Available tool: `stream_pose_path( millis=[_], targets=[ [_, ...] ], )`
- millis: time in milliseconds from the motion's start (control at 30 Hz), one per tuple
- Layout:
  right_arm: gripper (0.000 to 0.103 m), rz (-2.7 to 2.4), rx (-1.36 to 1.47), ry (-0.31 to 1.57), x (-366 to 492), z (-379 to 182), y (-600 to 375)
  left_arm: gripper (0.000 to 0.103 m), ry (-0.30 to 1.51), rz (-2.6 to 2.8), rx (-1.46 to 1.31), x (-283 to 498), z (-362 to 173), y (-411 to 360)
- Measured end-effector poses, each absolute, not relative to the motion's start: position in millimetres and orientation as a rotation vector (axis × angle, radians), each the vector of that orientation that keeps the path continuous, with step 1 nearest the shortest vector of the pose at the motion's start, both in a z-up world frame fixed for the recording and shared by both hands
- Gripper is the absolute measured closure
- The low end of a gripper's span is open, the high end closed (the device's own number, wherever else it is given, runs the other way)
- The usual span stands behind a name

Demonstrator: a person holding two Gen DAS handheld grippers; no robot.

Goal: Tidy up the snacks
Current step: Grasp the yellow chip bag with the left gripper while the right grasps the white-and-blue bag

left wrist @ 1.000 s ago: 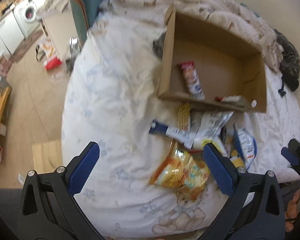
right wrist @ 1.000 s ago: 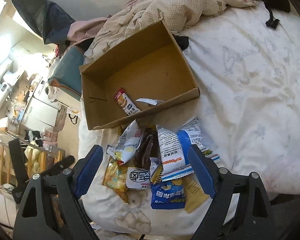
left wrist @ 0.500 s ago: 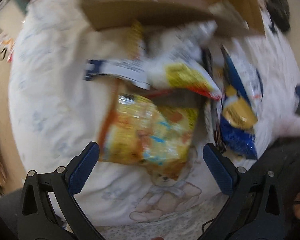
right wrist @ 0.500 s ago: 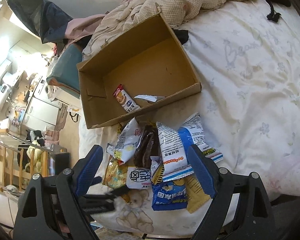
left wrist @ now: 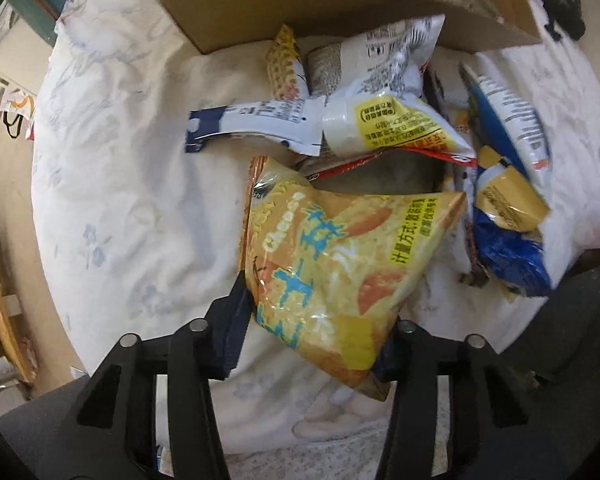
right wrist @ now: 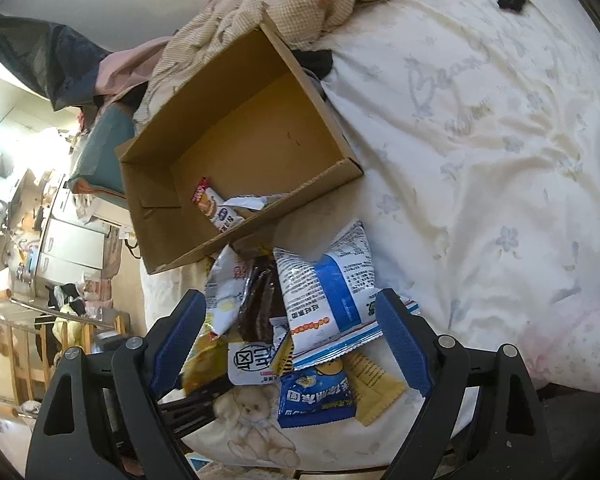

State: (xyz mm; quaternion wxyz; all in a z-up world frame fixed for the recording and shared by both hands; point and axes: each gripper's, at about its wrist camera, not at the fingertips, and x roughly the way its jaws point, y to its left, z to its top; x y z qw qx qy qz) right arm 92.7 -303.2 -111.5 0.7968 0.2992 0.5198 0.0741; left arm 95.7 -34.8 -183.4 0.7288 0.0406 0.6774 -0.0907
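We have the left claw (left wrist: 312, 320) pointing straight down over the bed (left wrist: 132, 208), and its jaws have just been closing: they now pinch the lower end of the yellow cheese snack bag (left wrist: 340, 264), one blue pad against each side, so the bag bulges up between them. We take it by that end because it lies nearest us at the edge of the snack pile (left wrist: 380, 128), clear of the packets stacked behind it. The cardboard box (right wrist: 236, 128) sits just beyond the pile with its open side up, its near wall touching the farthest packets; a red-and-white packet (right wrist: 214, 208) already lies inside, so we judge that the box is where the snacks go. Our right claw (right wrist: 288, 340) stands wide and grips nothing, hovering over the other end of the pile, with the blue-and-white packet (right wrist: 328, 292) and the dark brown packet (right wrist: 260, 304) showing between its pads, untouched.
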Motion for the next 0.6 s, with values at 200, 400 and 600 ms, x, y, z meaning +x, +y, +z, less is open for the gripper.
stream_pose_path(
  millis=[200, 400, 600],
  targets=[
    [0.014, 0.121, 0.535, 1.259, 121, -138, -292, 0.066, 1.397, -0.182, 0.051, 75, -142, -18],
    [0.014, 0.097, 0.458, 1.336, 143, -161, -282, 0.067, 1.296, -0.092, 0.018, 79, -119, -5],
    [0.014, 0.101, 0.333, 1.423, 155, -182, -264, 0.067, 1.287, -0.029, -0.061, 94, -123, 11]
  ],
)
